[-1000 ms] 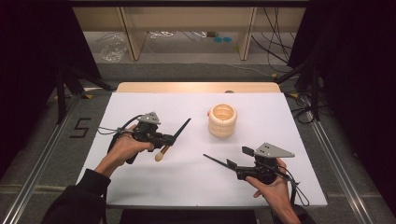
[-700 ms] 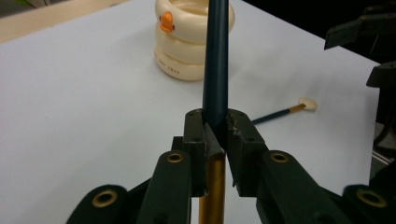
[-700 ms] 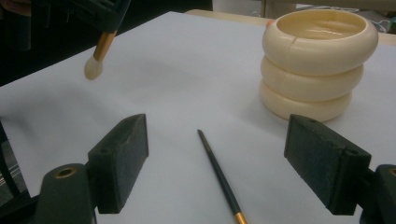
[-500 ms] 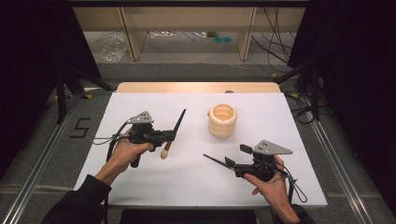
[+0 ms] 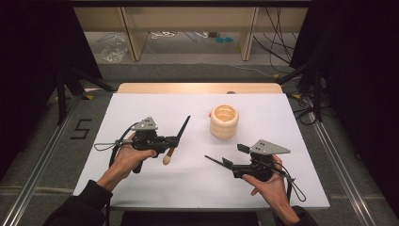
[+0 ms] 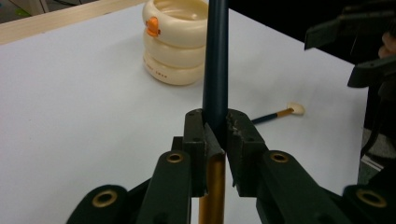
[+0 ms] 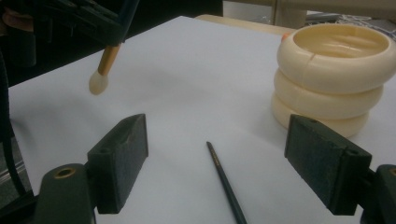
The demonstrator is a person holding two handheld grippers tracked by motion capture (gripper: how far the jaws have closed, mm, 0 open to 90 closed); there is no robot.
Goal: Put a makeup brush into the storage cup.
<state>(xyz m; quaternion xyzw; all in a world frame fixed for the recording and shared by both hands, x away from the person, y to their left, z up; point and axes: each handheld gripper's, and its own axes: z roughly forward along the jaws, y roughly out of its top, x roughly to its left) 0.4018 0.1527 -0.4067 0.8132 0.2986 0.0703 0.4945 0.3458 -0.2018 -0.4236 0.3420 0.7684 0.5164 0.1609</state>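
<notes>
- Left-centre of the surface [image 5: 141,197]: left gripper [image 5: 175,140] is clamped on a brush [image 5: 175,139], lifted off the surface; dark handle points toward the far edge, pale bristle tip [image 5: 166,160] hangs toward the near edge.
- Left gripper view: pads pinch the brush [image 6: 216,60] about where dark handle meets the gold ferrule [image 6: 212,186]; grip looks firm, no slack.
- Further out, toward far-right of centre: cream holder [image 5: 224,121], three stacked rings, open top, upright. Well apart from the held brush.
- Right gripper [image 5: 223,163] sits near the near-right part of the surface, jaws spread wide, nothing betw. them.
- Right gripper view: second brush [image 7: 226,183], thin & dark, lies flat on the surface betw. the open jaws, not touched yet. Holder [image 7: 332,77] just beyond, to the right in that view.
- Step in hand, prob.: carrying 1st brush to the holder.
- Next move calls for: swing brush upright, centre it over the holder's mouth, lower, then release. Watch the long handle — could knock the holder's rim.
- Right gripper then needs to drop & close on the flat brush; thin shaft, low pick, easy to slip.
</notes>
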